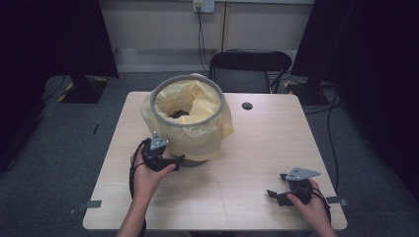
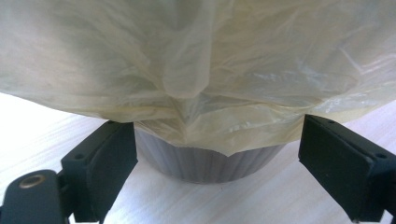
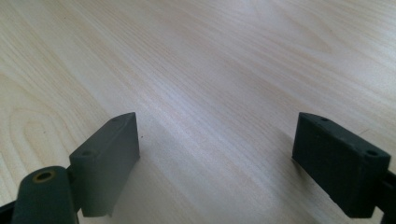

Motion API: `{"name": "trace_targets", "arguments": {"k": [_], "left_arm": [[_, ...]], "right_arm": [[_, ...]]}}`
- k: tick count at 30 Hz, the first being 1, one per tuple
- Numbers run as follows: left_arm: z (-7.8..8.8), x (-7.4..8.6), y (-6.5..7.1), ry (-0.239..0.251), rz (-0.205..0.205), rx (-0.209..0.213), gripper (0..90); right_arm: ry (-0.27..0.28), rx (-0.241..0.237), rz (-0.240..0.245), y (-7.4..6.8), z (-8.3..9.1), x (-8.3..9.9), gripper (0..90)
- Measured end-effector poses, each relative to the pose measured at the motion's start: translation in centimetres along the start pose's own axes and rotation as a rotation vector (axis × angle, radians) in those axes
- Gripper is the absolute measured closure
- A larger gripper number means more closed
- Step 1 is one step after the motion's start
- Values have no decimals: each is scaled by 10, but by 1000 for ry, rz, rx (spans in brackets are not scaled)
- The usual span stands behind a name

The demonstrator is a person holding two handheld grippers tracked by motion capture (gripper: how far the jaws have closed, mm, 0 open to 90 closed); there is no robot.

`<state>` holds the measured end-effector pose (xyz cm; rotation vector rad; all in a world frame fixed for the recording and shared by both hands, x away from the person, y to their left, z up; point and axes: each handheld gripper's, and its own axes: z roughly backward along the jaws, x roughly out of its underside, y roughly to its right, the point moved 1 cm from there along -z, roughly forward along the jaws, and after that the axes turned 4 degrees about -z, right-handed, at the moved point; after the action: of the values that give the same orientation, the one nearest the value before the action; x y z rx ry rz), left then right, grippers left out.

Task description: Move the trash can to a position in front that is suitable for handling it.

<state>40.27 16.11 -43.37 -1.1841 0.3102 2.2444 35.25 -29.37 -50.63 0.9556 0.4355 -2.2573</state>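
Pale wood-grain covers the one table [image 1: 257, 148], which carries a single grey waste bin [image 1: 188, 86] toward its far left. One yellow plastic bag [image 1: 217, 131] lines the bin and drapes loosely over its rim, hanging down most of the outer wall. Something dark lies inside at the bottom; what it is cannot be told. Beyond the far edge of the table stands one black chair [image 1: 249, 66].

Two tools are in play, one in each hand. The left tool [image 1: 174, 161] sits low at the near side of the bin, just beside its base, with the person's left hand [image 1: 148, 175] wrapped around it. In the left gripper view its two black jaws stand wide apart, one on either side of the ribbed grey foot of the bin [image 2: 210, 163], and the hem of the bag [image 2: 196, 84] hangs just above and between them. The jaws hold nothing, and whether they touch the bin wall cannot be told.

The right tool [image 1: 275, 195] rests near the front right corner of the table, well apart from the bin, gripped by the right hand [image 1: 311, 207]. In the right gripper view its jaws are likewise spread wide, with bare table [image 3: 210, 70] between them.

One small round cable hole [image 1: 247, 105] sits in the table to the right of the bin.
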Motion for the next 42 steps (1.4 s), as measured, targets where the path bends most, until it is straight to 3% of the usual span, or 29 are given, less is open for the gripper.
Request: {"name": "trace_targets", "arguments": {"k": [42], "left_arm": [[-47, -32, -3, -10, 30, -22, 130]], "right_arm": [[-1, -4, 3, 0, 0, 0, 137]]}}
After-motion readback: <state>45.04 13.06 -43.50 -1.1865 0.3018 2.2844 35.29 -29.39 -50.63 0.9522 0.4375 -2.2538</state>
